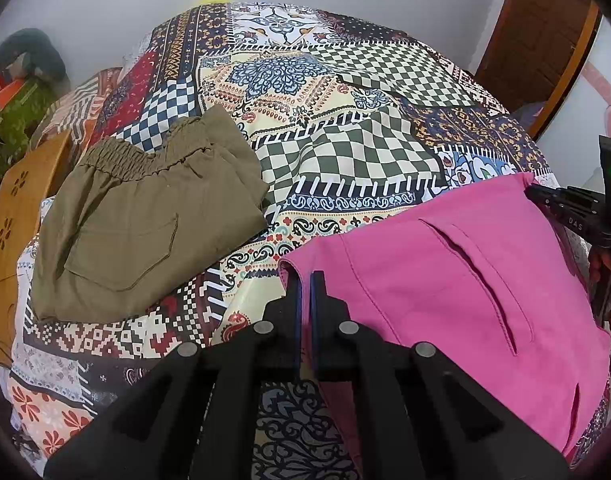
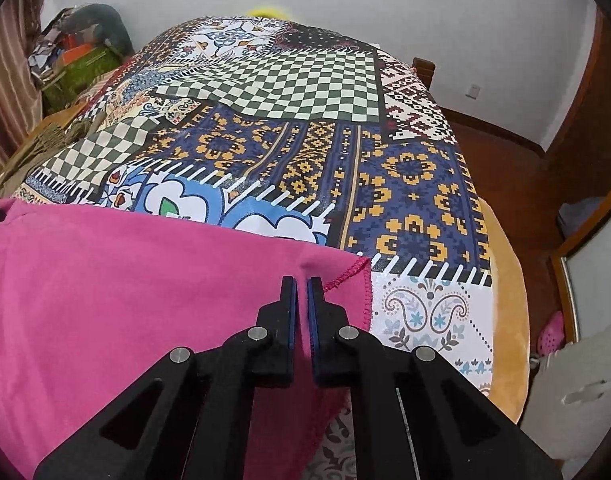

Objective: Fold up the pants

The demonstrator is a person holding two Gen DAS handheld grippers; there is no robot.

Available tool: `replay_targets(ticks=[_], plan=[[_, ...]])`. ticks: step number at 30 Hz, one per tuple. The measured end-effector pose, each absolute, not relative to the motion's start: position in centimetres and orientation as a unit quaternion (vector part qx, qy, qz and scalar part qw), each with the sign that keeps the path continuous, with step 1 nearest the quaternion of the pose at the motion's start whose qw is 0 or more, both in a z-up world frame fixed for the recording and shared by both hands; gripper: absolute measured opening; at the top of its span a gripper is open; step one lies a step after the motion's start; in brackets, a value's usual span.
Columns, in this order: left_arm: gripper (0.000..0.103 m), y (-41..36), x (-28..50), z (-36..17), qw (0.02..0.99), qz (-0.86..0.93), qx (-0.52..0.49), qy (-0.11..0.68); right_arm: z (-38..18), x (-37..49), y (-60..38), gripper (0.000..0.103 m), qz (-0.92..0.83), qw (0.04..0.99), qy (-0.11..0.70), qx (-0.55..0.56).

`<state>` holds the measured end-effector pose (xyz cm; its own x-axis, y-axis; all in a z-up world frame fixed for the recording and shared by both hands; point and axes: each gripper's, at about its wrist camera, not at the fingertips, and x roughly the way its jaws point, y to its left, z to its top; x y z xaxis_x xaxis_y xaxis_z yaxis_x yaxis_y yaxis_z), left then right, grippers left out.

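Pink pants (image 1: 445, 280): soft, light, limp cloth on table (image 2: 305, 140). Left gripper (image 1: 305, 280) and right gripper (image 2: 301, 284) pinch far-edge corners; hold hems.

- Setting: a room in a home, apparently a bedroom.
- Work surface: a bed (image 2: 509, 280) under a patchwork-print cover (image 2: 289, 92), with a yellow blanket (image 2: 505, 320) showing at its edge.
- Surroundings: plain white walls (image 2: 385, 4), dark wooden floor (image 2: 505, 152) with wooden skirting, a wall socket (image 2: 472, 90).
- Domestic signs: folded olive pants (image 1: 145, 220) and pink pants (image 1: 445, 264) on the cover, a heap of clothes and bags (image 2: 81, 48) in the corner, a pink slipper (image 2: 551, 332) on the floor.
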<state>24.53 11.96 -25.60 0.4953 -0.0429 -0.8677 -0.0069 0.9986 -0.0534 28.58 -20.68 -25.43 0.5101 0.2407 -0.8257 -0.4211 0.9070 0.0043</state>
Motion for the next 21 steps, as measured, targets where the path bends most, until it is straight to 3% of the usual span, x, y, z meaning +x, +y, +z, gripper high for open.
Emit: replay_targets(ticks=[8,10,12,14,21], plan=[[0.005,11.9,23.4,-21.2,0.880,-0.003,-0.014,0.475,-22.7,28.4,-21.4,0.009,0.197,0.863,0.460,-0.069],[0.009,11.5,23.6,-20.4,0.885,-0.011,-0.018,0.466,-21.7,28.1,-21.3,0.022,0.207,0.866,0.451,-0.060],[0.022,10.8,24.1,-20.1,0.885,-0.025,-0.023,0.464,-21.2,27.9,-20.8,0.035,0.217,0.868,0.444,-0.054],[0.028,9.9,24.8,-20.6,0.881,-0.035,-0.027,0.471,-21.1,27.6,-19.9,0.036,0.231,0.866,0.439,-0.055],[0.030,7.5,26.6,-25.3,0.851,-0.055,-0.020,0.522,-24.9,27.5,-16.6,0.036,0.261,0.831,0.485,-0.079]])
